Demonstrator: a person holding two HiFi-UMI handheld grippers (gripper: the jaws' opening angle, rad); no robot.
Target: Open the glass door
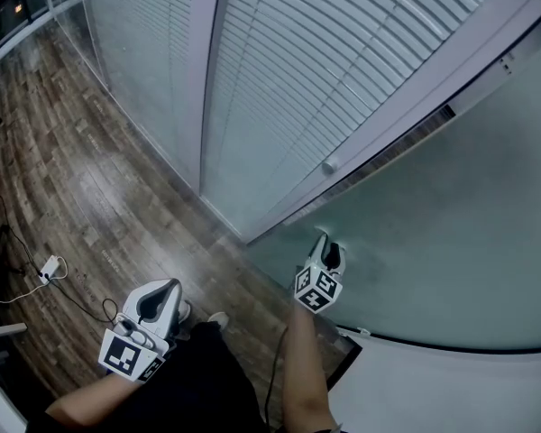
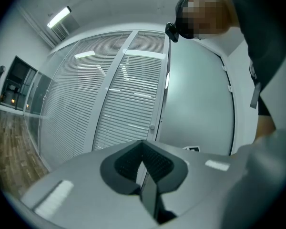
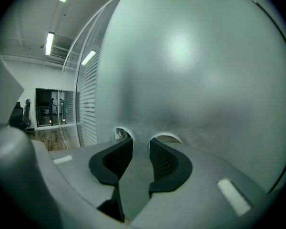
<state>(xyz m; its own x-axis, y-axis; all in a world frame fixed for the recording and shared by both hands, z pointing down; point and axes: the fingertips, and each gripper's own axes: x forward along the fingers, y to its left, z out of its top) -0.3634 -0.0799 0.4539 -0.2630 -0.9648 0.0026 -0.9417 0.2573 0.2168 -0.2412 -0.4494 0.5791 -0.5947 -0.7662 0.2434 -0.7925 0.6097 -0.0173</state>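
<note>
The frosted glass door fills the right of the head view and almost all of the right gripper view as the door. My right gripper points at its lower part, with the tips right at the glass. Those jaws stand apart with nothing between them. My left gripper hangs lower left over the wooden floor, away from the door. Its pads meet at the tips and hold nothing. A small round knob sits on the pale frame beside the door.
Glass partitions with white blinds run from the door to the back left. Wooden floor lies to the left, with a white plug and cable on it. A white wall borders the door at lower right.
</note>
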